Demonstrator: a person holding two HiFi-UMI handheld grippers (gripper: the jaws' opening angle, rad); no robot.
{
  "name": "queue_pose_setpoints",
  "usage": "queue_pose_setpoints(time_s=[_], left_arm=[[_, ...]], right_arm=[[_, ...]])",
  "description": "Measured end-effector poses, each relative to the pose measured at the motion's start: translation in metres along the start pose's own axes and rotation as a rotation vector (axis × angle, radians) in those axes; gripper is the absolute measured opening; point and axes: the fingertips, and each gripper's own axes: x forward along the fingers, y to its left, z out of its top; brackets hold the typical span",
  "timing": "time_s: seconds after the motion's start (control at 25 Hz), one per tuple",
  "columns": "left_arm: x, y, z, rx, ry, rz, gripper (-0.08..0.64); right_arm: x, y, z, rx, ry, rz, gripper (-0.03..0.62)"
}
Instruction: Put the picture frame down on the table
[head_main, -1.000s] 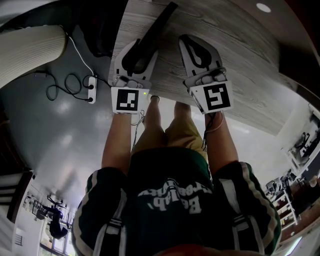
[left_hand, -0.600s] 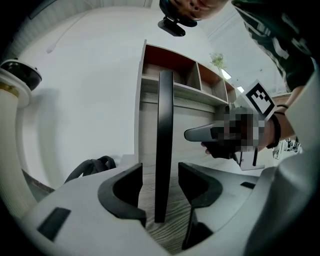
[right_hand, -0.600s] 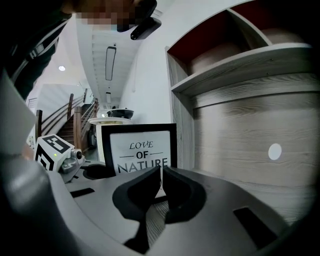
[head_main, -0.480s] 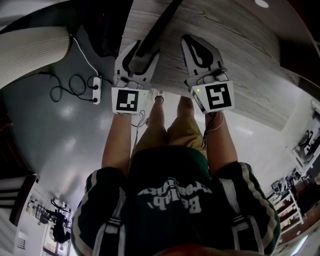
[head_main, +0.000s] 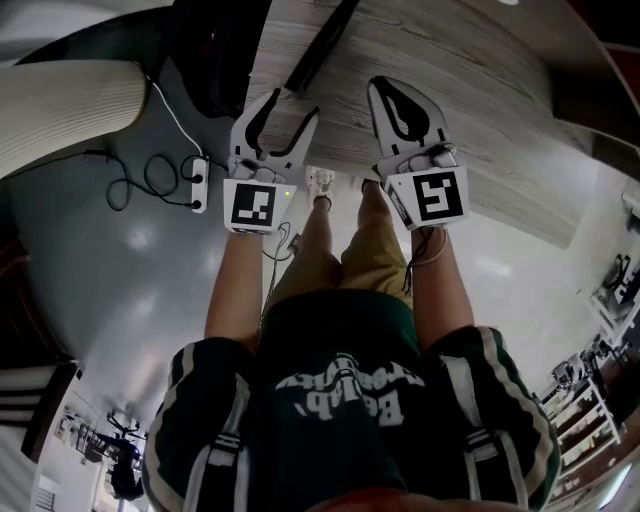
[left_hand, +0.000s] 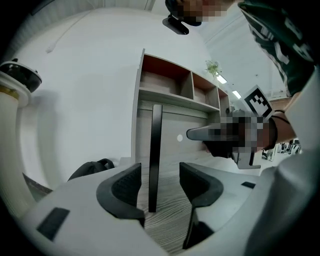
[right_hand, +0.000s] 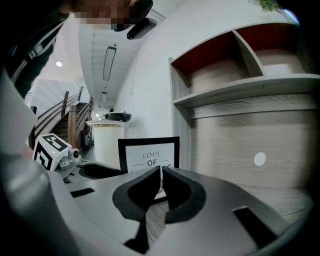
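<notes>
Left gripper view looks along the left gripper (left_hand: 160, 172), whose jaws have just been opening and stand wide, with the thin black-edged rectangular picture frame (left_hand: 155, 150) standing edge-on in the gap between them and a clear space between it and each pad. The frame rests upright on its lower edge on the grey wood-grain worktop (left_hand: 172, 227), in front of a pale wooden shelf unit (left_hand: 170, 90). The setting-down itself looks done, and what remains, I judge, is to get the gripper away cleanly. That is where the trouble lies: the frame is tall and narrow on its foot, and no view shows a prop behind it. A pad that drifts sideways while backing out could clip the edge and tip the frame flat or skid it along the wood. Head view puts the frame fairly near the worktop's left border, with a black bag (head_main: 215, 60) just beside that border, so a knock to that side might send it over. The right gripper (right_hand: 161, 181) has its jaws pressed together on nothing, with the frame's white printed face beyond them; a careless swing from it could strike the frame too
</notes>
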Motion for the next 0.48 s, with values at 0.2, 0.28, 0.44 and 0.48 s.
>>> queue_pose_setpoints(time_s=[0.2,0.28,0.44,0.48], left_arm=[[-0.016,-0.012,0.013,-0.004,-0.008,-0.007,0.250],[-0.023,-0.019,0.020,-0.008,-0.013,-0.004,0.250],[-0.036,-0.044,0.039,0.012,-0.021,0.004,0.229],[-0.039,-0.051,0.045,0.019,-0.026,0.012,0.217]], right_arm=[[-0.022,0.004,0.017,-0.005,-0.070,-0.021,0.041],[-0.034,0.006,0.021,-0.010,-0.086,-0.023,0.041],[-0.067,0.005,0.023,-0.001,-0.053,-0.032,0.041],[-0.075,0.004,0.026,-0.002,-0.063,-0.032,0.041]])
